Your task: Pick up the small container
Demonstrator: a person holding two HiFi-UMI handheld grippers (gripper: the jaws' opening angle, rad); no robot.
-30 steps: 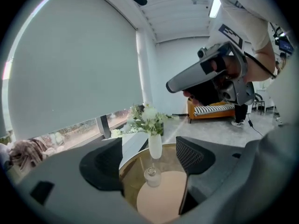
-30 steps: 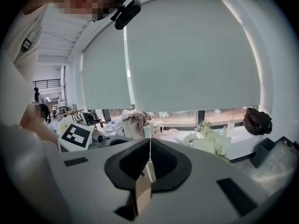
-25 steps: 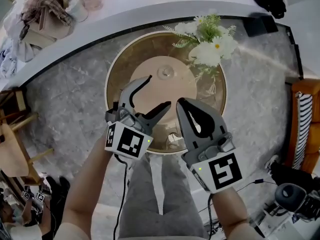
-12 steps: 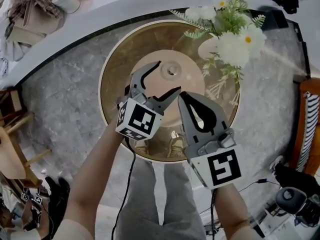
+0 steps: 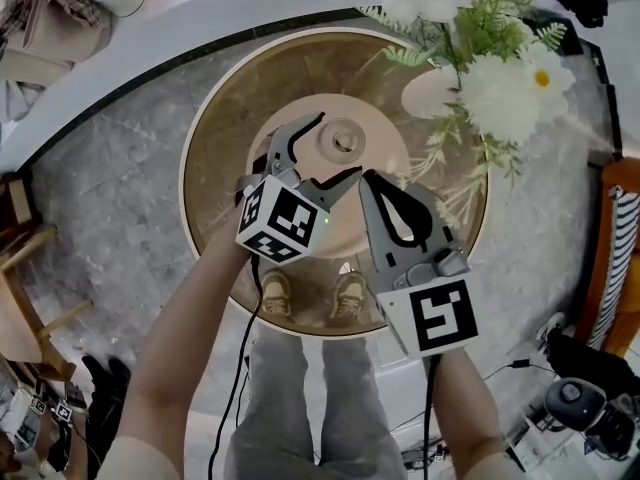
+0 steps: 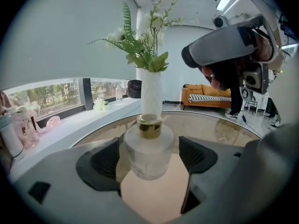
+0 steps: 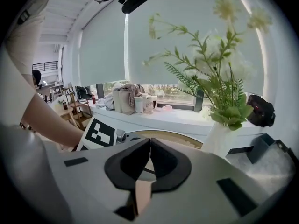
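Note:
The small container (image 5: 345, 142) is a frosted glass jar with a gold neck (image 6: 148, 146). It stands upright at the middle of the round glass table (image 5: 200, 138). My left gripper (image 5: 336, 150) is open and its jaws have just been opening wider. The jar sits between its dark pads (image 6: 105, 160) with a gap on each side. My right gripper (image 5: 369, 179) hangs just right of the left one, shut and empty (image 7: 149, 146). It stays clear of the jar.
A white vase of white flowers and fern (image 5: 432, 90) stands on the table beyond and right of the jar (image 6: 150, 92). A white ledge with cups and cloth (image 5: 90, 8) curves behind. An orange sofa (image 5: 615, 258) stands at the right and a wooden chair (image 5: 25, 258) at the left.
Both grippers have come down toward the tabletop. The left gripper's jaws now stand on either side of the jar and look a little wider. The right gripper stays shut.

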